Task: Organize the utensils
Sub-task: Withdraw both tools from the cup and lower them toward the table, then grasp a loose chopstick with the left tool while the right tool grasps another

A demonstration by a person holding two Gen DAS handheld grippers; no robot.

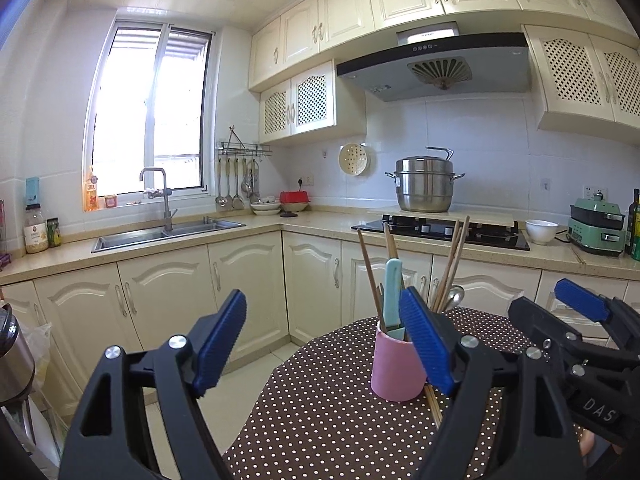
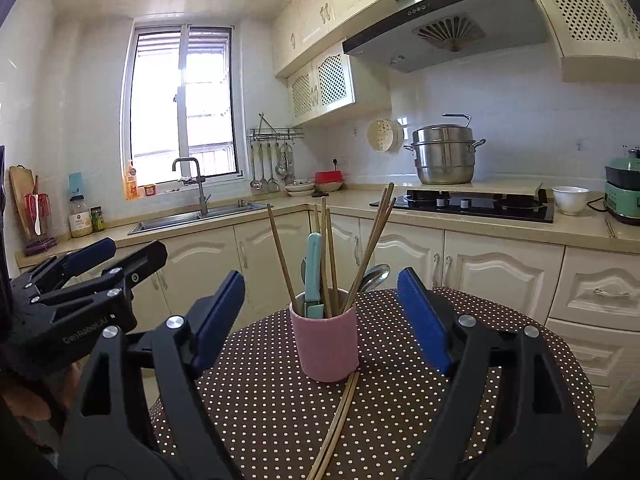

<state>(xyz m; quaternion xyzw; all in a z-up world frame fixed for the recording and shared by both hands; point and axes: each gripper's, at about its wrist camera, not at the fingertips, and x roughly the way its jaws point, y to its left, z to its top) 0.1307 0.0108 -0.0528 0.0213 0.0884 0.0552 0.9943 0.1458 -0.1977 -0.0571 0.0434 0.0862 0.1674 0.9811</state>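
A pink cup [image 2: 325, 342] stands on a brown polka-dot table [image 2: 400, 420]; it also shows in the left wrist view [image 1: 396, 364]. It holds several wooden chopsticks [image 2: 372, 236], a teal-handled utensil [image 2: 313, 276] and a metal spoon [image 2: 374, 274]. A pair of chopsticks [image 2: 336, 428] lies on the table in front of the cup. My right gripper [image 2: 322, 320] is open, its blue pads either side of the cup, nearer the camera. My left gripper [image 1: 324, 344] is open and empty, left of the cup. The right gripper [image 1: 576, 320] shows at the right of the left wrist view.
A kitchen counter [image 1: 200, 236] runs behind with a sink [image 1: 164, 234], a hob [image 1: 440, 230] with a steel pot [image 1: 426, 186], a white bowl [image 1: 541, 231] and a green appliance [image 1: 596, 228]. Floor [image 1: 256, 372] lies left of the table. A steel flask [image 1: 12, 356] stands at far left.
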